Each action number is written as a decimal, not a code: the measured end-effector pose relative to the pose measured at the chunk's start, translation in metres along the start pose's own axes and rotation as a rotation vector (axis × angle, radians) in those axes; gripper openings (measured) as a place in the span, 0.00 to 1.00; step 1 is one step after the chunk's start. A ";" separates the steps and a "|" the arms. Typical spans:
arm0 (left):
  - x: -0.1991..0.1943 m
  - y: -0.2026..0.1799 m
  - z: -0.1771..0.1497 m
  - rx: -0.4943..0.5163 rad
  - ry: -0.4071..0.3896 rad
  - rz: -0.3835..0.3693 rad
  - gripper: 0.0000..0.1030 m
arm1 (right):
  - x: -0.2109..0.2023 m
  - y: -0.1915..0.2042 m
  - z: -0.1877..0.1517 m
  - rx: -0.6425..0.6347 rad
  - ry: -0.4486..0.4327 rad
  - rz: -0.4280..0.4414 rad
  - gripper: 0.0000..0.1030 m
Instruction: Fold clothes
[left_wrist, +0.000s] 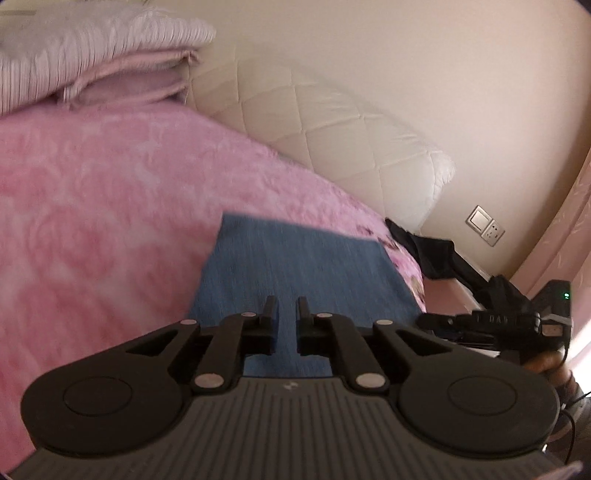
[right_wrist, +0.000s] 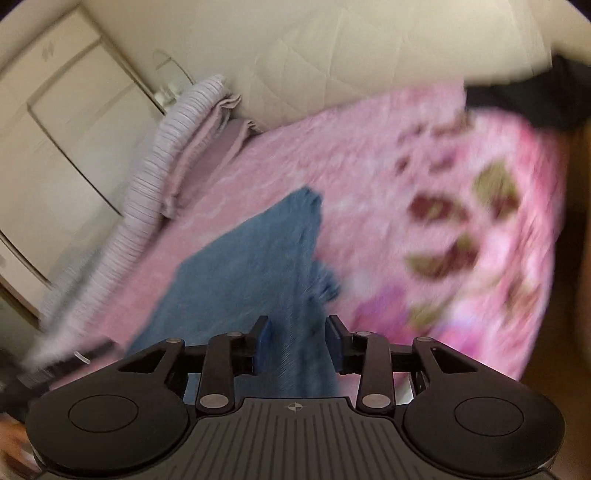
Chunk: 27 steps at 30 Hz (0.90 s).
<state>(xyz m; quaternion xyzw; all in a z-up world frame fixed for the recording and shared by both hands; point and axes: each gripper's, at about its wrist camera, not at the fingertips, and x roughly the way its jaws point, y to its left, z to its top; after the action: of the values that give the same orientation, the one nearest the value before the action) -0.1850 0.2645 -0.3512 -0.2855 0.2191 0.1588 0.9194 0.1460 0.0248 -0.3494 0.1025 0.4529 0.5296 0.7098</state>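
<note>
A blue woven cloth lies on the pink bedspread, with its far edge straight and flat. My left gripper sits low over the cloth's near part. Its jaws are almost together and blue fabric fills the narrow slit between them. In the right wrist view the same blue cloth runs away from me in a rumpled strip with a frayed end. My right gripper is open above it; its blue pads stand apart and clear of the fabric.
Striped and mauve pillows are stacked at the head of the bed by a quilted cream headboard. A black garment lies at the bed's right edge. A hand is at the far right. Cream wardrobe doors stand on the left.
</note>
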 end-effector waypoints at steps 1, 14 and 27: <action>0.001 0.001 -0.005 -0.016 0.010 0.001 0.04 | 0.001 -0.004 -0.003 0.032 0.002 0.026 0.15; -0.003 -0.023 -0.021 0.056 0.019 0.140 0.05 | -0.017 0.035 -0.025 -0.169 -0.113 -0.235 0.12; 0.028 -0.020 -0.059 0.059 0.046 0.105 0.05 | 0.015 0.070 -0.093 -0.570 -0.075 -0.328 0.13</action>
<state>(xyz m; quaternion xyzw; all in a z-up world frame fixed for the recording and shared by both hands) -0.1709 0.2181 -0.3998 -0.2499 0.2595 0.1935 0.9126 0.0307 0.0355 -0.3664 -0.1550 0.2705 0.5096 0.8019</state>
